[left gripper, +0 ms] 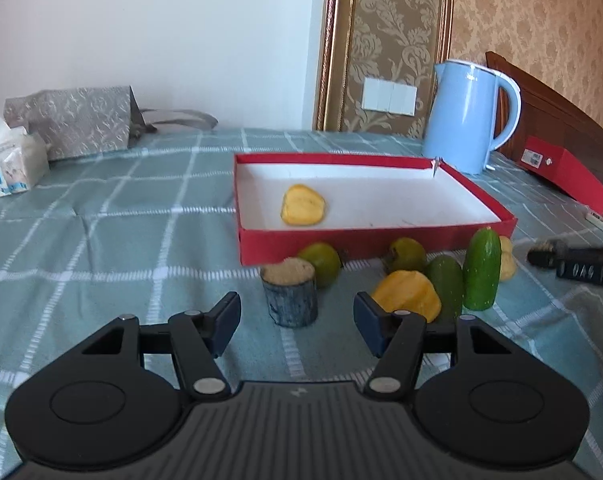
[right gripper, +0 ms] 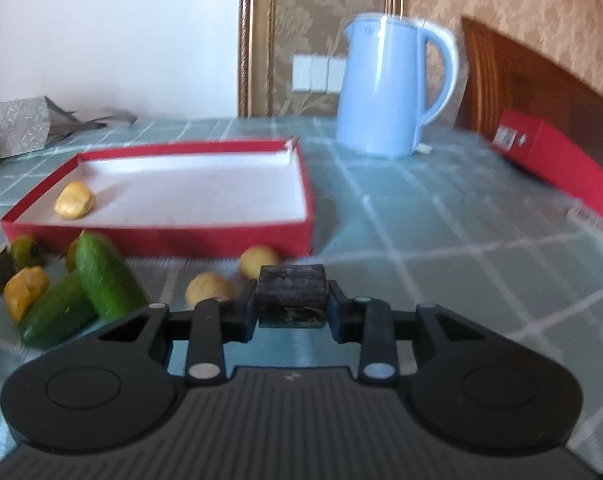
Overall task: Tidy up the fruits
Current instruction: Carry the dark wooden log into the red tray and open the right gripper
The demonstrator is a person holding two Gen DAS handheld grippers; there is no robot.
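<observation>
Stump piece (left gripper: 289, 293) just ahead of left hand-held gripper (left gripper: 295, 322) — jaws apart, empty; right hand-held gripper (right gripper: 292, 307) clamps dark block (right gripper: 292, 295).

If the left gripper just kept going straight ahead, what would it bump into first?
Most likely the short dark stump standing on the tablecloth, just ahead between the open left gripper fingers. Depth is hard to judge; the red tray lies behind it.

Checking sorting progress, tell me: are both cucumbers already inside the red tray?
No: both cucumbers lie on the tablecloth outside the red tray; only one yellow fruit is inside.
</observation>
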